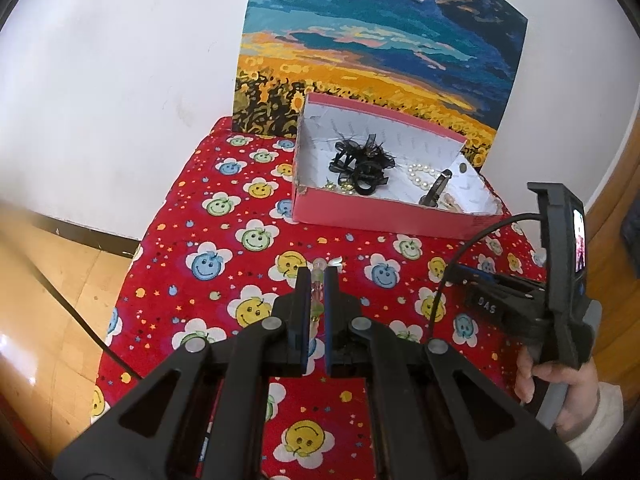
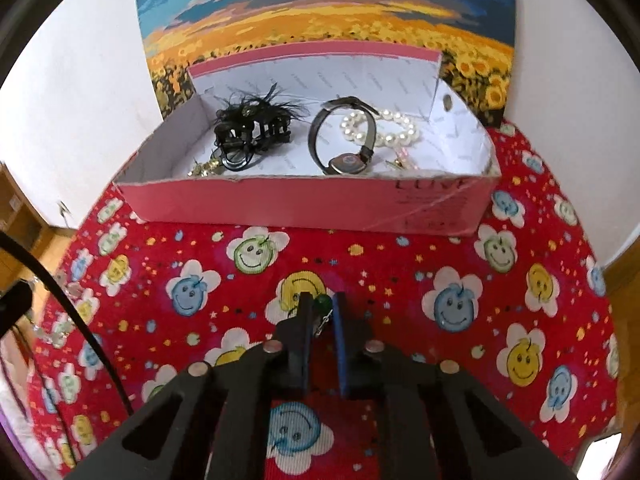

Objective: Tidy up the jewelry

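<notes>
Bare cloth [image 2: 360, 256] before the pink box [image 2: 304, 204]; open top, cluttered floor.

Sunflower painting [image 1: 376, 52] leans behind smiley-print red cloth [image 2: 400, 280].

Green-bead earring [image 2: 323, 307] off cloth; watch [image 2: 343, 140], pearls [image 2: 380, 126] boxed.

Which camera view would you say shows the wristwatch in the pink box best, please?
The right wrist view: the wristwatch shows its whole strap loop and face. The left wrist view shows only a small dark part of it behind the box wall.
</notes>
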`<action>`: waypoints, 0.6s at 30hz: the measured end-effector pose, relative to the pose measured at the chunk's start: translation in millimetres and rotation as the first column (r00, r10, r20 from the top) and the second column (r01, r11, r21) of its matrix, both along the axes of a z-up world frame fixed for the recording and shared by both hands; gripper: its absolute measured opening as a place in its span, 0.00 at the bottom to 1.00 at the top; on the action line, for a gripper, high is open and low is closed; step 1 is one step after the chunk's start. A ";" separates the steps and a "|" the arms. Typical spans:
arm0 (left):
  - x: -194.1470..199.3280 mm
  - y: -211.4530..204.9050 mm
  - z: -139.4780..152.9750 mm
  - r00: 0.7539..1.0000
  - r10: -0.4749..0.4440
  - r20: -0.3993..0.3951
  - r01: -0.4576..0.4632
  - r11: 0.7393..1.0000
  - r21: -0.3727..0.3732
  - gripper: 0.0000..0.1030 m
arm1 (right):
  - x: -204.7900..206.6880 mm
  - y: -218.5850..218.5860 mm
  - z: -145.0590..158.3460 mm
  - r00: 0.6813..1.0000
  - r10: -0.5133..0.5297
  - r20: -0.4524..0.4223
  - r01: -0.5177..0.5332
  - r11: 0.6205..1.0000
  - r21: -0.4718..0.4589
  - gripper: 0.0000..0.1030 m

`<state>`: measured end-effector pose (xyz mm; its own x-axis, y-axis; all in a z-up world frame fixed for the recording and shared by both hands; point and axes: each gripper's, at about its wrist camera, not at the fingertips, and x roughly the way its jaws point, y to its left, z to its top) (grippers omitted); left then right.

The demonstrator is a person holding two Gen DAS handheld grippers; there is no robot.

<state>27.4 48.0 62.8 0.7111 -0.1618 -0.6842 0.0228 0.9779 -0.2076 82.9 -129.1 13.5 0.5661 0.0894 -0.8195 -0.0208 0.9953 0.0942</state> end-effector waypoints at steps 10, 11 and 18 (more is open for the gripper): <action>-2.9 -11.4 8.4 1.000 -0.021 0.008 0.021 1.000 0.008 0.00 | -21.8 -35.5 24.1 0.999 -0.033 0.027 0.029 0.987 0.156 0.11; -3.1 -12.4 8.7 1.000 -0.024 0.009 0.024 1.000 0.010 0.00 | -23.2 -37.7 25.8 0.999 -0.033 0.029 0.028 0.986 0.164 0.11; 1.8 -18.3 15.2 0.999 -0.037 0.023 0.036 0.999 0.020 0.00 | -30.2 -49.1 45.7 0.998 -0.027 0.057 0.015 0.979 0.205 0.11</action>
